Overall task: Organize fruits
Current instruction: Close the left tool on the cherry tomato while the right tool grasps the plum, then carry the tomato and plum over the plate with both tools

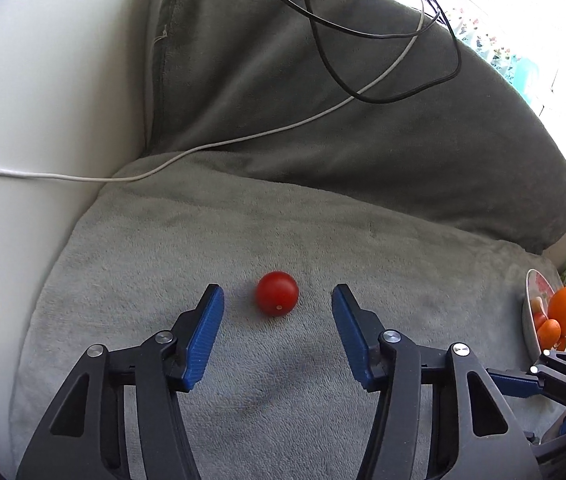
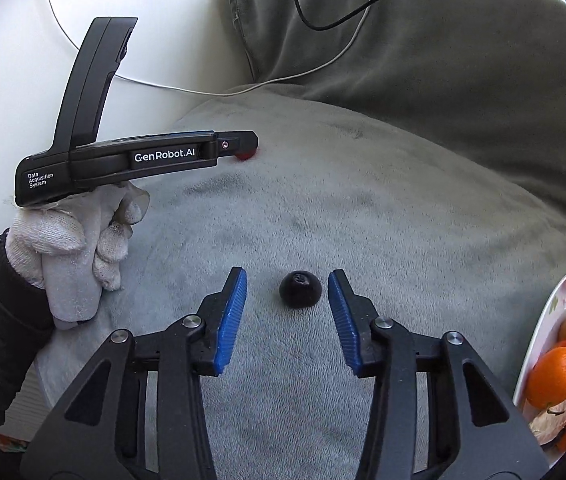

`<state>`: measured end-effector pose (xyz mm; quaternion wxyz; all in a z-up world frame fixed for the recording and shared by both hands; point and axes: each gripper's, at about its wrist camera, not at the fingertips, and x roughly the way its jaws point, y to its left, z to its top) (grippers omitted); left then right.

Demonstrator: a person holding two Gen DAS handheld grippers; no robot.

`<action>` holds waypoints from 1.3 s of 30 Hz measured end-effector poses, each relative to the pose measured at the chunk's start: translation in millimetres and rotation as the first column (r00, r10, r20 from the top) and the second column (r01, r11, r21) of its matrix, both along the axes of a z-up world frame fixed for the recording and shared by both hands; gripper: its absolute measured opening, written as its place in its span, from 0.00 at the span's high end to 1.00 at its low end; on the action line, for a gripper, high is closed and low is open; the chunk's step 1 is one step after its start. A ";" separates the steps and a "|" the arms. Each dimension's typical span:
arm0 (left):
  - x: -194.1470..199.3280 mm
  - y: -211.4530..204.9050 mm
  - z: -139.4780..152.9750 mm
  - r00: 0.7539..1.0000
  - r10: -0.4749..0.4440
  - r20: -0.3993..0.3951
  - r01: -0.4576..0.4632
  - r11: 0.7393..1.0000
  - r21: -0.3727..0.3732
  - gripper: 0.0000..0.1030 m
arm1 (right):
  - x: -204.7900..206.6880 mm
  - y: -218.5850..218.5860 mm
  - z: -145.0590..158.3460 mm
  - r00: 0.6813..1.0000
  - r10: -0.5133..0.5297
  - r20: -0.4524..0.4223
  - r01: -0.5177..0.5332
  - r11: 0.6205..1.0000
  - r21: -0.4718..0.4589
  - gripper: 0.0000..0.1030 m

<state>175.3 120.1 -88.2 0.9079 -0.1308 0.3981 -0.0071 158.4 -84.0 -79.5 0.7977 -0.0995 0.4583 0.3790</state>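
1. Left gripper [image 1: 277,300]: jaws apart, blue pads either side of a cherry tomato [image 1: 276,293], gap on both sides, no contact.
2. Cherry tomato sits on the light grey seat cushion [image 1: 243,380], toward its back-left part, not far from the white sofa arm [image 1: 43,100].
3. Right gripper [image 2: 287,291]: jaws apart, a small dark round fruit [image 2: 300,289] between the pads, not touching either; closer to the right pad.
4. Dark fruit rests on the same cushion, nearer its front edge than the tomato; exact kind can't be told.
5. In the right wrist view a white-gloved hand [image 2: 71,248] with a black sleeve holds the left gripper's handle, its tip over the tomato.
6. Floral plate [image 2: 555,320] at the cushion's right edge holds oranges [image 2: 554,376] and other pieces, well apart from both grippers.
7. Darker grey back cushion [image 1: 363,120] stands behind the seat; a black cable [image 1: 383,32] loops on it and a white cable [image 1: 243,140] runs from it across the sofa arm.
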 end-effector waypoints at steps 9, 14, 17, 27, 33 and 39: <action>8.6 -1.7 -6.0 0.999 -0.019 -0.033 0.019 1.000 0.011 0.53 | 5.1 -0.1 -11.2 1.000 -0.010 -0.014 0.009 1.000 -0.021 0.62; 14.8 -1.0 -7.9 0.999 -0.014 -0.046 0.015 1.000 0.017 0.61 | 8.7 1.0 -16.8 1.000 -0.011 -0.024 0.010 1.000 -0.027 0.69; 16.6 -1.4 -9.7 0.999 -0.009 -0.050 0.010 1.000 0.026 0.75 | 10.0 0.6 -18.1 1.000 -0.016 -0.021 0.015 1.000 -0.028 0.75; 9.3 -3.9 -3.8 0.999 -0.014 -0.031 0.015 0.999 0.033 0.79 | 5.7 -24.4 -7.3 0.999 -0.048 -0.012 0.049 0.998 0.033 0.76; -5.7 -20.2 15.8 0.998 -0.057 0.018 0.057 0.998 0.008 0.79 | -9.3 -61.2 15.4 0.995 -0.091 0.034 0.088 0.993 0.077 0.76; -15.9 -61.3 33.2 0.987 -0.145 0.066 0.146 0.989 -0.021 0.79 | -26.0 -109.0 34.2 0.981 -0.188 0.055 0.180 0.976 0.124 0.76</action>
